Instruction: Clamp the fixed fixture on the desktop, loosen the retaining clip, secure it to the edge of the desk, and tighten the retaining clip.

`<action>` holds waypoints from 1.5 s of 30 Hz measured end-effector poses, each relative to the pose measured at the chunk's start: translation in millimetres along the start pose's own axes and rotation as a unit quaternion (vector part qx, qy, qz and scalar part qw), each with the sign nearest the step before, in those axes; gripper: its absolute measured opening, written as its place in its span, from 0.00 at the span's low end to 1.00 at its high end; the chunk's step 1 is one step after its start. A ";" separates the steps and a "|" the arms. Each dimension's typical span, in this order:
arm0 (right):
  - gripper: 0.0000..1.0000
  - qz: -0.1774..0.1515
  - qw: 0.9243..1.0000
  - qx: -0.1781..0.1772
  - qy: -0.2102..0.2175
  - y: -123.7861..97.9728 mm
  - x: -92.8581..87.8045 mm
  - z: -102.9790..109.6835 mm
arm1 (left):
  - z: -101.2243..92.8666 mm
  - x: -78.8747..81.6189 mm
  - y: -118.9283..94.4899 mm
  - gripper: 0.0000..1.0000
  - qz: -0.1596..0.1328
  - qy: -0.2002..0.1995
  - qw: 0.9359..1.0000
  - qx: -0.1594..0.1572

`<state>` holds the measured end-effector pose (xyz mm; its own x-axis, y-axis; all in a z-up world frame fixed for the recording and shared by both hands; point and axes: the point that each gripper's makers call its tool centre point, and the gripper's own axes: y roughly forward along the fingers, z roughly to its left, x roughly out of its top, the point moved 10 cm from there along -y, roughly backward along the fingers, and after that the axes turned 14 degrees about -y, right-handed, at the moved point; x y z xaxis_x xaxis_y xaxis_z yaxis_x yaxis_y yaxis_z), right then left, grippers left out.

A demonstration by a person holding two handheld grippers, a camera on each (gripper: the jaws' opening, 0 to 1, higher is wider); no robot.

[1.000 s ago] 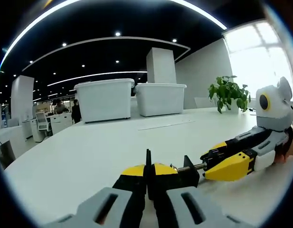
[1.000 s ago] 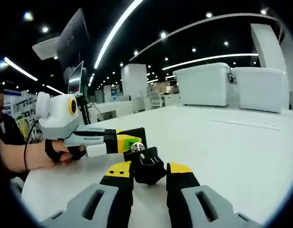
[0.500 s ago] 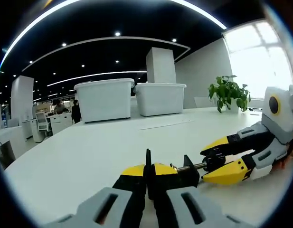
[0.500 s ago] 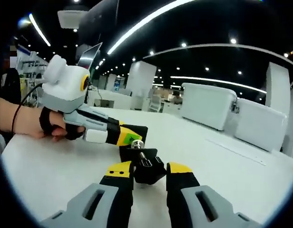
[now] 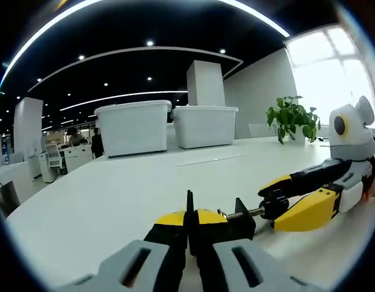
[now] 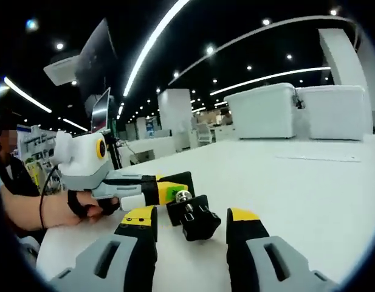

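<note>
White desk (image 5: 114,201) is stretching under ceiling light strips (image 5: 132,96) toward two storage bins (image 5: 166,126), frame centre. Left gripper (image 5: 188,220) is pinching the black clamp (image 5: 233,220); right gripper (image 6: 191,214) is spreading around its knob (image 6: 198,220).

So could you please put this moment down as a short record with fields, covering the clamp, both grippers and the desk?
Fixture: black clamp lying on the white desk, its threaded screw pointing toward the right gripper
Knob: black star-shaped knob on the screw's end
Left gripper: jaws closed on the clamp body
Right gripper: jaws spread either side of the knob, gaps visible on both sides
Background: two white bins and a potted plant farther along the desk
</note>
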<state>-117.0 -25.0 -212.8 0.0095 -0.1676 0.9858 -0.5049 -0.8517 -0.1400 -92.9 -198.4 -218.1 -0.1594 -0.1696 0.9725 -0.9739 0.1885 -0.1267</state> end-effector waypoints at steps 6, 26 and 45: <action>0.25 0.015 1.000 -0.011 0.009 2.2 -2.4 -2.3 | 0.2 0.1 0.3 0.04 0.001 -0.001 1.000 0.000; 0.24 0.016 0.983 -0.041 -0.176 2.9 -3.0 8.9 | -0.4 -0.7 0.0 0.04 0.002 0.002 1.000 0.001; 0.41 -0.013 0.998 -0.012 -0.057 -1.3 2.9 6.3 | -0.7 -0.7 -0.9 0.04 0.002 0.002 1.000 0.001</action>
<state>-110.9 -27.5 -210.4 0.1203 -0.2015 0.9721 -0.5245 -0.8443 -0.1101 -91.8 -197.8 -218.5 -0.1631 -0.1647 0.9728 -0.9734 0.1877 -0.1314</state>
